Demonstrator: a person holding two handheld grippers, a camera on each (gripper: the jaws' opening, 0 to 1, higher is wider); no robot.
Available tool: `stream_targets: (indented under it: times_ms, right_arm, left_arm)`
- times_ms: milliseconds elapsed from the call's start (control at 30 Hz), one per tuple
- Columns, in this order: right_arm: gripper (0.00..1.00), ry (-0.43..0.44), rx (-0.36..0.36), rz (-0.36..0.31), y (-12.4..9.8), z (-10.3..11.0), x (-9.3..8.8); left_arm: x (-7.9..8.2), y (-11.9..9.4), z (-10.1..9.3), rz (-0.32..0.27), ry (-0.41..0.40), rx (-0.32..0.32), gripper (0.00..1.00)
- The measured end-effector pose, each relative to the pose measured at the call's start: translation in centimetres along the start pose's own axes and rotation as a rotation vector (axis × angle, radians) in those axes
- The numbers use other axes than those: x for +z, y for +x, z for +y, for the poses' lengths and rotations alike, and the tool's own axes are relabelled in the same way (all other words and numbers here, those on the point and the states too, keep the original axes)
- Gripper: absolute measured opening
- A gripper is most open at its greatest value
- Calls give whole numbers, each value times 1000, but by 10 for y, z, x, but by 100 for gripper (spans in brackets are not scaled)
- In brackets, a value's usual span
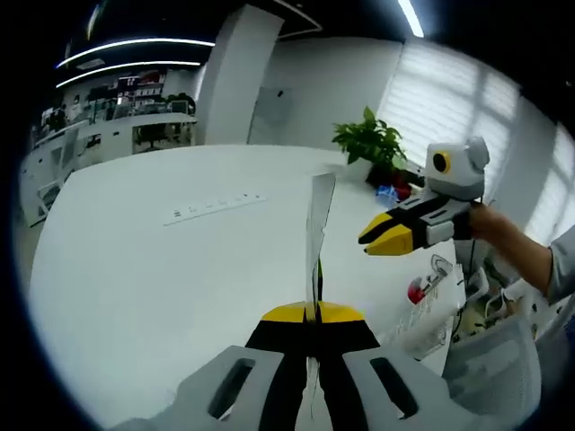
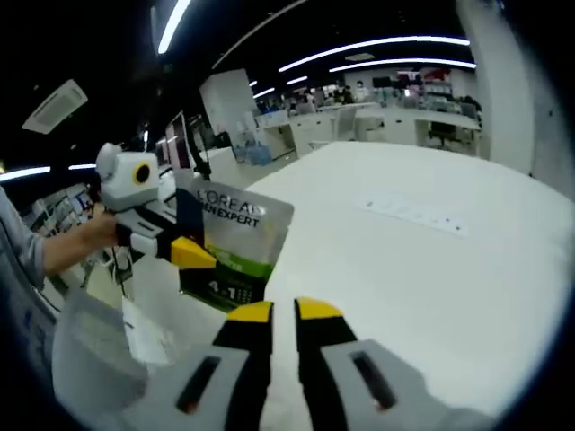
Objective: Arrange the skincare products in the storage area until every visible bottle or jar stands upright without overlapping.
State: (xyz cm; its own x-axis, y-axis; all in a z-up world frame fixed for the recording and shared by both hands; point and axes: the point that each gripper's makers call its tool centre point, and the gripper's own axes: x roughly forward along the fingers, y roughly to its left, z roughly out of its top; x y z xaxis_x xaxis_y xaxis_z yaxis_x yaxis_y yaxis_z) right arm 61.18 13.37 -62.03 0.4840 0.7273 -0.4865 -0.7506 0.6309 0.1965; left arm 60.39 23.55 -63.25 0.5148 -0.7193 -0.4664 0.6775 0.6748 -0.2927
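My left gripper point(image 1: 311, 314) is shut on a thin silver sachet point(image 1: 317, 235), seen edge-on and standing up from the jaws. In the right gripper view the same sachet point(image 2: 235, 244) faces me, silver with a green band and L'Oreal Men Expert print, pinched at its left edge by the left gripper point(image 2: 184, 253). My right gripper point(image 2: 284, 311) hovers above the white table point(image 2: 431, 287), its jaws a narrow gap apart with nothing between them. It also reaches in from the right as the right gripper point(image 1: 382, 237), held by a hand, just right of the sachet.
A clear plastic organizer point(image 1: 429, 316) with a red-capped item point(image 1: 416, 292) sits at the table's right edge, beside a white chair back point(image 1: 492, 359). A power strip point(image 1: 214, 206) lies mid-table. A potted plant point(image 1: 370, 139) stands beyond. The person's sleeve point(image 2: 22, 260) is at left.
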Motion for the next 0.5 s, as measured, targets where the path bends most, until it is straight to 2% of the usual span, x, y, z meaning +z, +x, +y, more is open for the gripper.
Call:
stream_targets:
  times_ms: [200, 500]
  right_arm:
    - [9, -46, -20, -17, -27, 13, 10]
    - [10, -86, -56, -42, -62, 33, 10]
  left_arm:
    - [4, -19, -6, -9, 30, 15, 0]
    - [3, -45, -16, -27, 43, 27, 0]
